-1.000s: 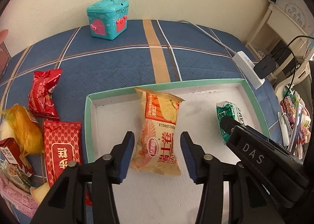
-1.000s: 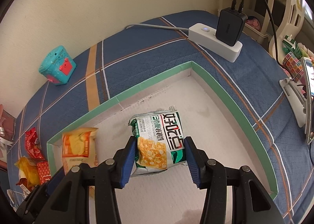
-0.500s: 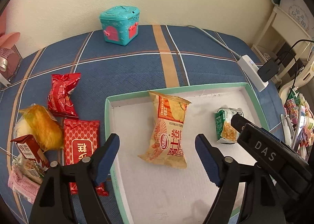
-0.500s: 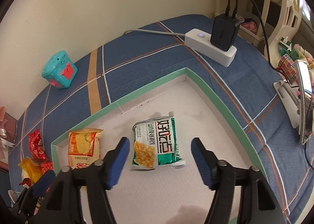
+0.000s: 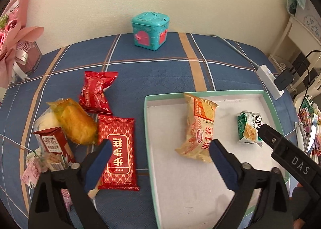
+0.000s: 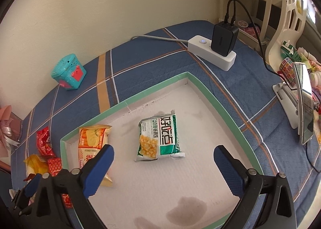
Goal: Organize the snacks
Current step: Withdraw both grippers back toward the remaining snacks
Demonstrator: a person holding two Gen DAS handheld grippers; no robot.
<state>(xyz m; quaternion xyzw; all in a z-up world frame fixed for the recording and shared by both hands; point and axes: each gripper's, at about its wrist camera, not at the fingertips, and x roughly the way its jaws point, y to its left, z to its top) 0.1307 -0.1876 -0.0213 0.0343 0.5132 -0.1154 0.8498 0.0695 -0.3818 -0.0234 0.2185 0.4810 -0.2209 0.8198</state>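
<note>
Worktop (image 5: pixel 160 72) covered in blue plaid cloth, cream wall behind. Shallow white tray with green rim (image 5: pixel 204 93) sits on its right part; dark stain on tray floor at near edge in right wrist view. Two snacks inside the tray, apart from each other: orange chip bag (image 5: pixel 198 128) toward tray's left side, green corn snack pack (image 6: pixel 158 137) near the middle, both lying flat.

Left tool (image 5: pixel 158 163) spread wide, grasping nothing, hovering over the tray's left rim; one finger above the flat red packet (image 5: pixel 118 148), the other above the tray floor just beside the orange bag. Right tool (image 6: pixel 163 170) also spread wide, empty, above the tray floor with the green pack ahead between its fingers, not touching.

Loose snacks left of the tray on the cloth: flat red packet just beside the rim, crumpled red bag (image 5: pixel 96 92) behind it, yellow wrapped bun (image 5: pixel 74 120), small red carton (image 5: pixel 53 142), pink-wrapped bits at the left edge.

Teal toy box (image 5: pixel 150 28) at far edge by the wall. White power strip (image 6: pixel 212 52) with black charger (image 6: pixel 224 38) on the right.
</note>
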